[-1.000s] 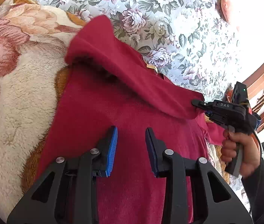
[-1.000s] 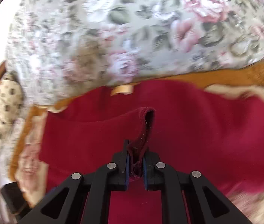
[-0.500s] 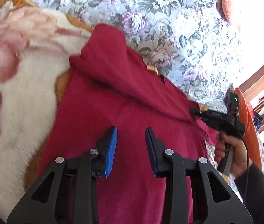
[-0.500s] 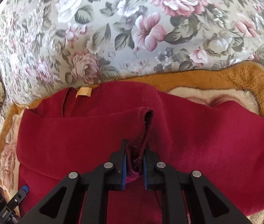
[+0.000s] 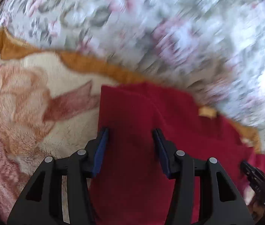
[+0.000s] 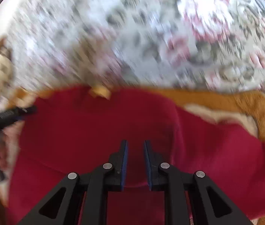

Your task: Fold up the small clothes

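1. Since half a second ago, the left gripper (image 5: 130, 148) has swung across the red garment (image 5: 132, 168) toward its edge, and the right gripper (image 6: 135, 161) has let go of the fold it was pinching.
2. Both views are blurred.
3. Left gripper's jaws are opening, with nothing pressed between the blue pads (image 5: 99, 153); red cloth lies beneath them.
4. Right gripper's jaws stand a little apart, gripping nothing, over the same garment (image 6: 95, 131).
5. Soft, fuzzy red knit lies spread flat, one layer folded over, a small tan label (image 6: 100, 92) beyond the right fingers.
6. Under it is a plush cream blanket (image 5: 29, 103) with pink flowers and an ochre border, left of the left fingers.
7. Beyond both fingers stretches a pale floral bedspread (image 5: 151, 28).
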`<state>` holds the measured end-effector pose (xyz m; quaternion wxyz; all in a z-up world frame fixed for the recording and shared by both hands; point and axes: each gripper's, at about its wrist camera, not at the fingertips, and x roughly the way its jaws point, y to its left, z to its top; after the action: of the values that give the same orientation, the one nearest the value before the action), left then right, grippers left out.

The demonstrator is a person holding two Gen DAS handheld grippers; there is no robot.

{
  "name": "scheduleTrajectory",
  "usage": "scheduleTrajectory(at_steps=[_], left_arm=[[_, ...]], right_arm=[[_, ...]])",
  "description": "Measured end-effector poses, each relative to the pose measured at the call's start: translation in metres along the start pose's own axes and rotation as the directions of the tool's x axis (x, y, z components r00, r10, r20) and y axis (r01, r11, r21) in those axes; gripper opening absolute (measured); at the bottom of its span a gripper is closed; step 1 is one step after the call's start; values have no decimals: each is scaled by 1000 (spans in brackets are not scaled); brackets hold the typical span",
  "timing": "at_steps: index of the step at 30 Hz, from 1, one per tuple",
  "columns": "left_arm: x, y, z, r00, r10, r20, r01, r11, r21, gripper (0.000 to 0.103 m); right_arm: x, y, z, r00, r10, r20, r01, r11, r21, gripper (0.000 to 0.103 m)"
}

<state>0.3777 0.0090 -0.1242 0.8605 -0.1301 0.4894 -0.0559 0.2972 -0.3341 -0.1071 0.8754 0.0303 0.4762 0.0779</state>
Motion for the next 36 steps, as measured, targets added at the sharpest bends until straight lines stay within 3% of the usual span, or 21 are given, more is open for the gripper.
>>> scheduleTrajectory(at_steps=[3,6,8,10,11,12,14,15,18,19,21,23,25,29,32,34,35,36], left_arm=[[1,-4,-5,999,33,35,-35,998,55,50],[-9,-12,-6,994,104,36,-108,986,125,51],[-28,-12,-10,995,85,57,-90,990,105,51],[-64,-9,-30,992,25,123,-35,996,80,51],[-77,-8,-43,989,-7,148,-6,997,83,57],[-89,-7,-59,985,-40,170,24,995,94,71],[-100,-11,-86,974,-85,211,60,991,121,78],[-99,-10,-103,970,-107,219,78,987,139,78],[-73,-18,-123,980,-97,175,71,986,149,78],[-58,-16,-127,988,-78,130,58,987,153,78],[-62,-19,-126,985,-81,151,60,988,142,78],[-61,-18,-131,987,-83,136,64,988,137,78],[-61,-18,-131,987,-83,141,63,988,139,78],[-58,-24,-144,987,-55,148,31,987,158,78],[-58,-24,-144,987,-54,149,30,987,158,78],[-57,-23,-144,987,-65,149,42,987,152,78],[-58,-22,-144,986,-67,150,44,988,151,78],[-58,-22,-144,986,-66,150,43,988,151,78]], right_arm=[[3,-8,-12,997,31,67,-34,998,53,13],[1,-9,-12,997,40,69,-44,998,54,15],[-11,-13,-8,998,49,48,-53,996,75,15],[-47,-29,-9,990,-9,141,-8,993,118,17],[-69,-40,-14,980,-31,197,2,990,142,21],[-93,-54,-20,966,-64,251,20,985,174,27],[-143,-90,-40,924,-174,341,89,964,250,40],[-167,-110,-53,895,-236,379,129,949,288,45],[-225,-173,-91,800,-421,428,224,870,439,46],[-243,-200,-105,779,-459,427,218,837,501,46],[-262,-238,-120,765,-502,404,202,782,589,46],[-268,-267,-129,769,-510,385,165,740,652,46],[-263,-291,-134,799,-482,359,126,719,684,46],[-253,-300,-121,808,-423,409,73,762,643,46],[-247,-305,-118,811,-413,413,57,760,648,41],[-247,-304,-120,813,-415,408,47,746,664,27],[-244,-304,-120,817,-405,410,31,741,670,9],[-242,-306,-122,826,-389,409,17,741,672,6]])
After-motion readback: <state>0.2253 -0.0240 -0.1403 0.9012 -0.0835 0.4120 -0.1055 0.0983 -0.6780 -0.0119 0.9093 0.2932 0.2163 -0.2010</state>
